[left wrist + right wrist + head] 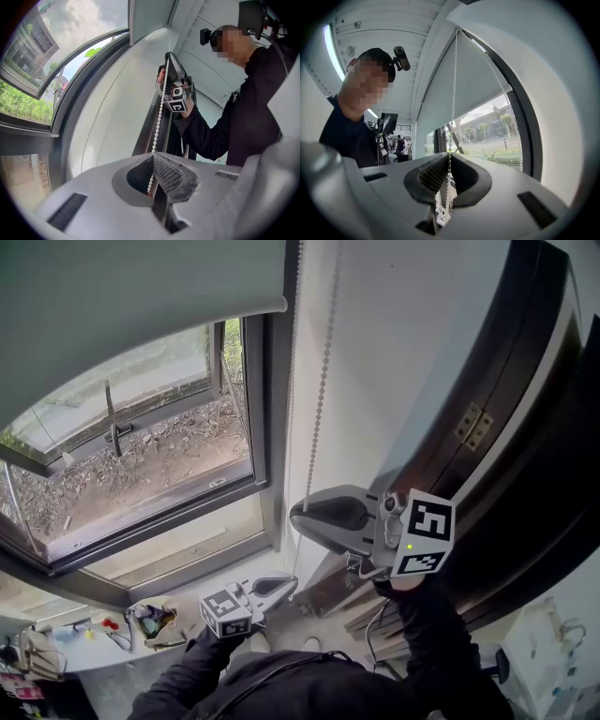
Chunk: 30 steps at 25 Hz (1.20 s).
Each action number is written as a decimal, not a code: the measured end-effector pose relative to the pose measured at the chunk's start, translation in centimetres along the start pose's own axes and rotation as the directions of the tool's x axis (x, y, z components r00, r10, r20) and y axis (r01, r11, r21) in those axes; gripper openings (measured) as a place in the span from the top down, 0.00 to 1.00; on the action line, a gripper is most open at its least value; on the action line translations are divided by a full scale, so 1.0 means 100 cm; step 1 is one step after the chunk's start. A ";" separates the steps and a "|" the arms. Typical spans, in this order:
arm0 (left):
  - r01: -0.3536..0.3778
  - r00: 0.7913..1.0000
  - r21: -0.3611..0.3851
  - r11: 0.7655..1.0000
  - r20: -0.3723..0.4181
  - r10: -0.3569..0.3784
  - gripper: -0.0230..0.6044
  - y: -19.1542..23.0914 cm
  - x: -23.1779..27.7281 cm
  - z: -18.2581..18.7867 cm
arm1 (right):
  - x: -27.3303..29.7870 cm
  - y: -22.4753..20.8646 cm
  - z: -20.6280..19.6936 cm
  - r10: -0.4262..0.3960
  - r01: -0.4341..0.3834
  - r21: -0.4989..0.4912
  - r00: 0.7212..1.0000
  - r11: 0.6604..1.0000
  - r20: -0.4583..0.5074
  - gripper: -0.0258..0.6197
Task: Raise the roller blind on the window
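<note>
I have both tools on the cord at the right side of the window [141, 446]. My left tool [152, 158] is pressed together on the bead chain [322, 381]: its ribbed pads meet at the tips and the beads run down through the seam between them. My right tool [450, 158] sits higher on the same strand and pinches it too, jaws closed at the tips, with the chain passing straight up from them toward the top of the recess. In the left gripper view the strand runs in a straight line from my lower tool up to the upper one, while the second strand [100, 110] of the loop hangs free against the white wall [117, 140], nearer the glass. The roller blind [122, 296] is part-way down: its bottom bar [187, 326] lies across the upper part of the window. Below it the glass is uncovered, showing an open casement and bare ground with twigs outside. To the right of the chain stands a dark door frame [525, 456] with a brass hinge [473, 425]. Dark sleeves [431, 643] carry both tools, and a cluttered bench [84, 638] shows well below at the lower left.
</note>
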<state>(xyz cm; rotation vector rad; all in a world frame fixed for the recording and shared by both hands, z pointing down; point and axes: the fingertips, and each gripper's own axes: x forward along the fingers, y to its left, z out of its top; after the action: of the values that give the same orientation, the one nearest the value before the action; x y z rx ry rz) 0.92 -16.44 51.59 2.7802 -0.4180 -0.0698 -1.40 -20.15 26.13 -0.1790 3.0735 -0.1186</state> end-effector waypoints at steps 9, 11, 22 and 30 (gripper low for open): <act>-0.097 0.995 -0.043 0.994 0.005 0.098 0.81 0.026 -0.025 -0.002 | -0.001 -0.010 -0.023 -0.098 0.092 -0.097 0.993 0.991 -0.065 0.94; -0.122 0.991 -0.041 0.992 0.055 0.124 0.81 0.030 -0.032 0.021 | 0.001 -0.011 -0.046 -0.080 0.077 -0.039 0.993 0.996 -0.083 0.94; -0.107 0.974 0.141 0.984 0.214 0.075 0.74 0.007 -0.045 0.159 | 0.006 -0.015 -0.203 -0.067 0.113 0.180 0.968 0.977 -0.243 0.94; -0.012 0.994 0.212 0.977 0.110 -0.011 0.73 -0.030 -0.013 0.173 | 0.010 -0.006 -0.224 -0.070 0.121 0.197 0.967 0.973 -0.247 0.94</act>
<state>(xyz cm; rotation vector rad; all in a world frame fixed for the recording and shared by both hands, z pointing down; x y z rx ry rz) -1.18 -18.75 34.30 2.9961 -0.4796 -0.1900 -3.76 -19.20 48.41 -0.3246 3.2578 -0.5039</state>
